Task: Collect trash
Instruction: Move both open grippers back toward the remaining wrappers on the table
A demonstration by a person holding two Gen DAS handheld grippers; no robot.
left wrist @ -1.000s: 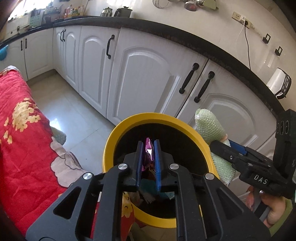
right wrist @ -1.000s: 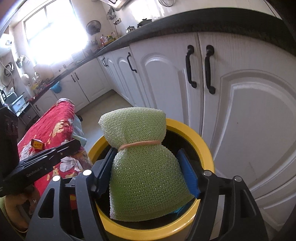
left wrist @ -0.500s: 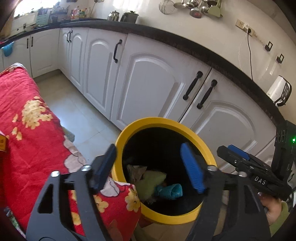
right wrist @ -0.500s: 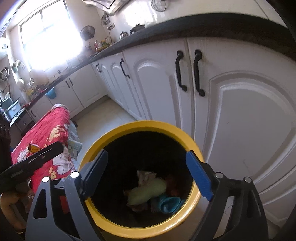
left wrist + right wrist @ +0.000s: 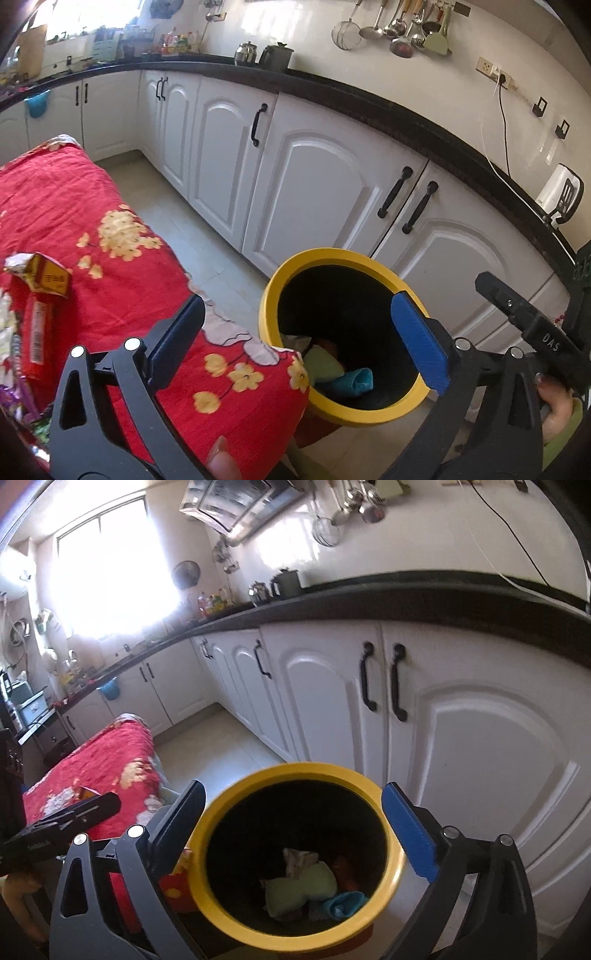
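Both grippers gape empty — left gripper (image 5: pixel 295 332) and right gripper (image 5: pixel 293 819) — above the yellow bin (image 5: pixel 391 864) holding a green pouch (image 5: pixel 303 886).

bin (image 5: pixel 236 923) mouth open above, cabinets (image 5: pixel 480 738) close behind, red-covered table (image 5: pixel 74 206) beside

We see a black countertop (image 5: pixel 369 107) running above white cabinet doors (image 5: pixel 317 195) with black handles. On that countertop stand 2 kettles (image 5: pixel 271 55); ladles and a strainer (image 5: pixel 399 27) hang above it. A blue pouch (image 5: pixel 37 105) hangs from its far left edge. Below it, pale tiled floor (image 5: pixel 207 254).
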